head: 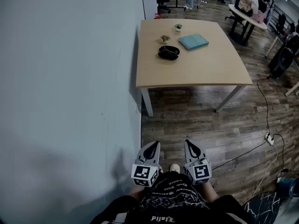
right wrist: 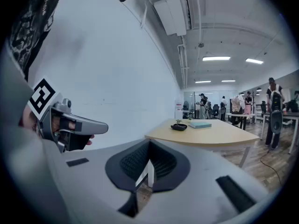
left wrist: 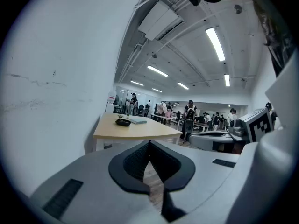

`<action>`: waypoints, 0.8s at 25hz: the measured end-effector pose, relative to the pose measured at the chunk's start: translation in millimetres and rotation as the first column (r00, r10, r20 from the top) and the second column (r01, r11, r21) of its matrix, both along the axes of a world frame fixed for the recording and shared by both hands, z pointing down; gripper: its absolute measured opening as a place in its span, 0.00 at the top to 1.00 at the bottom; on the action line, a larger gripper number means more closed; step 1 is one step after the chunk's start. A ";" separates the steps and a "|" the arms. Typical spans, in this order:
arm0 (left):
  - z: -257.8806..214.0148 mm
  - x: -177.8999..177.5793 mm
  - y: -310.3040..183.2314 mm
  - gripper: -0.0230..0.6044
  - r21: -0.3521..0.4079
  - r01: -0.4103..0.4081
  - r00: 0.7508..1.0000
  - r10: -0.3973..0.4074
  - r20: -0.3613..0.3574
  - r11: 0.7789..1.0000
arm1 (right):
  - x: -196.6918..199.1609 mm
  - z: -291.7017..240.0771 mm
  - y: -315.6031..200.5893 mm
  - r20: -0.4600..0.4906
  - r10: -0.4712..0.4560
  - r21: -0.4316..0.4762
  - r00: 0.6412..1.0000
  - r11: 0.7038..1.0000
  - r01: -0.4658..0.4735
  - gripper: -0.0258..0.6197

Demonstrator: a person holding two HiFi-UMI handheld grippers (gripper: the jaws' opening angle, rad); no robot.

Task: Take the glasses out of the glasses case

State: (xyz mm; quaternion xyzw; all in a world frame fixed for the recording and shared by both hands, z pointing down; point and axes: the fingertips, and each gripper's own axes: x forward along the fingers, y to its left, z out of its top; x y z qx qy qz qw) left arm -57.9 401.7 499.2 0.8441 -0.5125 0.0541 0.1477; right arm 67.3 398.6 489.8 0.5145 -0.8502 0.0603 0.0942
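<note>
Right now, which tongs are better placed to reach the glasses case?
Neither clearly: left tongs and right tongs are both shut, side by side, far from the glasses case on the table.

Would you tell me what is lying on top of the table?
On the table: a black glasses case, a flat light-blue object and two small potted plants and. The case's contents are too small to make out.

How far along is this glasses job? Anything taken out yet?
Nothing looks done: the dark glasses case lies on the table, well ahead of the person. Nothing is in hand: the left gripper and right gripper are shut and empty. Left to do: approach the table, then get the glasses out of the case.
</note>
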 end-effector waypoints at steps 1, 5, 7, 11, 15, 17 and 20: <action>1.1 0.3 -2.1 0.96 0.001 -0.002 1.000 0.002 0.001 1.000 | 0.7 0.6 -2.2 -0.001 0.001 0.002 1.000 1.000 -0.001 0.95; 0.3 4.1 -5.5 0.96 0.011 -0.009 1.000 0.009 -0.003 1.000 | 8.0 7.4 -4.4 -0.011 0.011 -0.016 1.000 1.000 -0.011 0.95; -1.3 4.5 -7.7 0.96 0.016 -0.011 1.000 0.011 -0.003 1.000 | 8.2 5.6 -7.0 -0.009 0.014 -0.014 1.000 1.000 -0.014 0.95; 3.6 0.7 -12.4 0.96 0.012 -0.006 1.000 0.006 -0.003 1.000 | 2.0 5.3 -15.2 -0.010 0.006 0.002 1.000 1.000 -0.006 0.95; 3.3 -4.5 -8.9 0.96 0.016 0.010 1.000 -0.010 -0.008 1.000 | -5.2 3.9 -17.1 0.014 -0.017 0.004 1.000 1.000 0.017 0.95; 2.7 -6.1 -6.2 0.96 0.017 0.018 1.000 -0.017 -0.014 1.000 | -5.8 3.3 -16.0 0.027 -0.017 0.001 1.000 1.000 0.017 0.95; 3.6 -5.8 -2.6 0.96 0.014 -0.004 0.999 0.004 -0.034 1.000 | -4.7 3.9 -14.2 0.036 0.002 0.001 0.999 1.000 -0.002 0.95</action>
